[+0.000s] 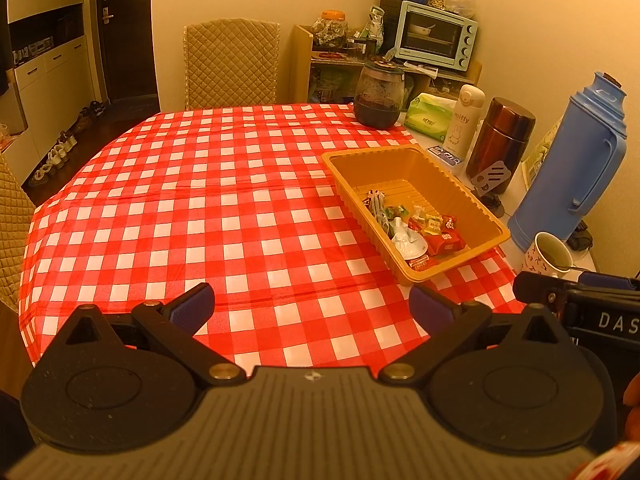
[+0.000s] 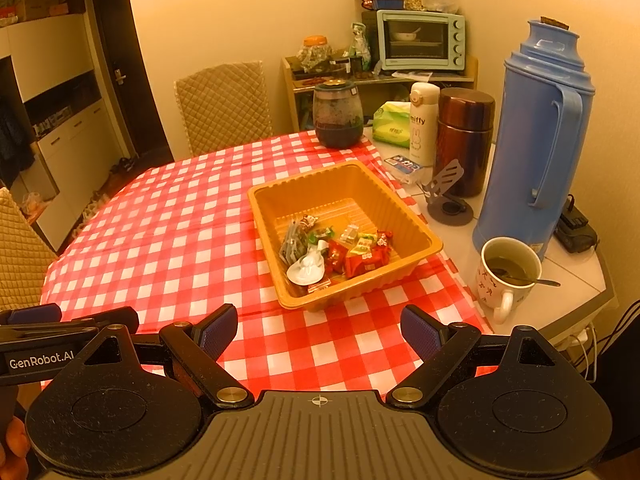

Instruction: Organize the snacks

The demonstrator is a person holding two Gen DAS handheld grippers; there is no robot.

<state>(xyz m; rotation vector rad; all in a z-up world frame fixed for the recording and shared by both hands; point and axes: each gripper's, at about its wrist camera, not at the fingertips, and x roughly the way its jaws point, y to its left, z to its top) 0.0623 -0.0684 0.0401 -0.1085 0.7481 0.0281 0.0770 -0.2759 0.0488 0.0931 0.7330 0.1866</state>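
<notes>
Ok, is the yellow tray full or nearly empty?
Partly filled. The yellow tray holds a small heap of wrapped snacks at its near end; the ribbed floor at its far end is bare.

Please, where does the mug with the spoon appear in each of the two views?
Left wrist view: the mug is at the right edge, past the near corner of the orange tray, below the blue thermos.
Right wrist view: lower right, beside the tray's right corner, in front of the thermos.
Shared landmark: the blue thermos.

One tray [image 2: 430, 246], one mug [image 2: 494, 292], three flasks [image 2: 464, 136] (snacks uncountable).
</notes>
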